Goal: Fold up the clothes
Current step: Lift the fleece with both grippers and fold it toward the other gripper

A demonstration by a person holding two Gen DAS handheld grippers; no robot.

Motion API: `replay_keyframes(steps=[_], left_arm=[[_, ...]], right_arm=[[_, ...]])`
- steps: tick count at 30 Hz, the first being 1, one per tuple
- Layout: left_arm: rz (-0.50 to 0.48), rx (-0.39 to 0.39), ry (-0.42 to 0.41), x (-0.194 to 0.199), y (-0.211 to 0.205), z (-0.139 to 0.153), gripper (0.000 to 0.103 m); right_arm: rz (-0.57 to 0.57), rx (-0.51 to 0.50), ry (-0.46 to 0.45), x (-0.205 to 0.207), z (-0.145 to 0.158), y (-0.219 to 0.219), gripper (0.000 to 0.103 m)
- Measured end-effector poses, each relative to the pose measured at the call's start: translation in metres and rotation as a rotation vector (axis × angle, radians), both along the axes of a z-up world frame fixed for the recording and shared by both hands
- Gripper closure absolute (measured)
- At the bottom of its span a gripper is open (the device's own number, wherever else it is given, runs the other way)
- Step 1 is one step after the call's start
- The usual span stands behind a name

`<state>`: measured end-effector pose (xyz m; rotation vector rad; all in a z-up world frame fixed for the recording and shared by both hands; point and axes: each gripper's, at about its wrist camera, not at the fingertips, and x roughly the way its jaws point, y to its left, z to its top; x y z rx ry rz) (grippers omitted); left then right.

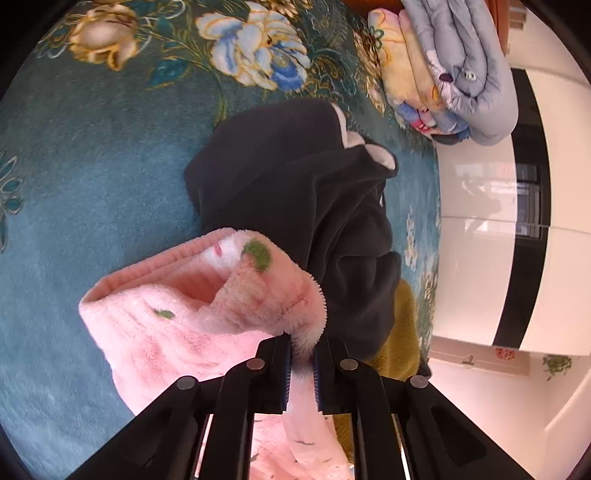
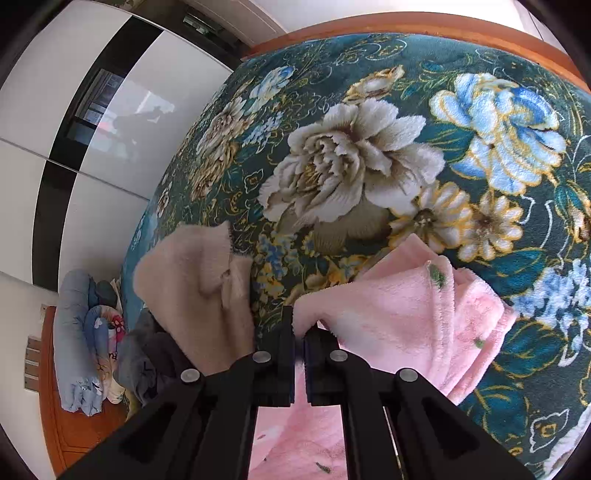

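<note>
Left gripper clenched on a fluffy edge of the pink fleece garment; fabric pinched between the blue-lined pads and trailing down past the fingers toward the lens; cuff-like opening of the garment bunched just above the jaws, green specks on the pile.

Right gripper likewise clamped on the pink fleece garment, at a corner; jaws nearly closed with only the cloth between them; rest of the garment draped to the right of the fingers, lifted off the floral bedspread.

Seen from left wrist only: black fleece garment lying on the floral bedspread directly beyond the pink one, white lining showing at its far edge; mustard-yellow cloth tucked under the black garment's near side, at the bed edge; rolled grey quilt and a yellow cartoon-print blanket stacked beyond the black garment, at the far corner of the bed.

Seen from right wrist only: beige plush cloth raised left of the fingers, close to the lens; large cream and blue flowers of the bedspread filling the frame beyond the pink garment; wooden bed frame along the far edge.

Shared by both: glossy white wardrobe with black stripe beside the bed; rolled grey quilt tiny at lower left in the right wrist view.
</note>
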<state>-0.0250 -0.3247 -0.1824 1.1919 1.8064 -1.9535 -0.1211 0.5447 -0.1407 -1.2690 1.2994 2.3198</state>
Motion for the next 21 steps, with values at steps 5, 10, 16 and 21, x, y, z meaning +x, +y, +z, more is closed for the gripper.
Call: replay_keyframes(steps=[5, 10, 16, 21], left_arm=[[-0.046, 0.006, 0.045, -0.007, 0.004, 0.000, 0.047], [-0.091, -0.033, 0.136, 0.018, 0.001, 0.019, 0.042], [-0.094, -0.247, -0.054, 0.082, -0.003, -0.012, 0.038], [-0.052, -0.192, -0.084, 0.091, -0.001, -0.047, 0.038]], right_arm=[[0.015, -0.008, 0.039, 0.024, -0.004, -0.001, 0.096], [0.031, -0.015, 0.080, 0.049, -0.007, -0.001, 0.041], [0.050, -0.024, 0.130, 0.080, -0.011, -0.002, 0.041], [-0.006, -0.070, 0.079, 0.120, -0.044, 0.012, 0.037]])
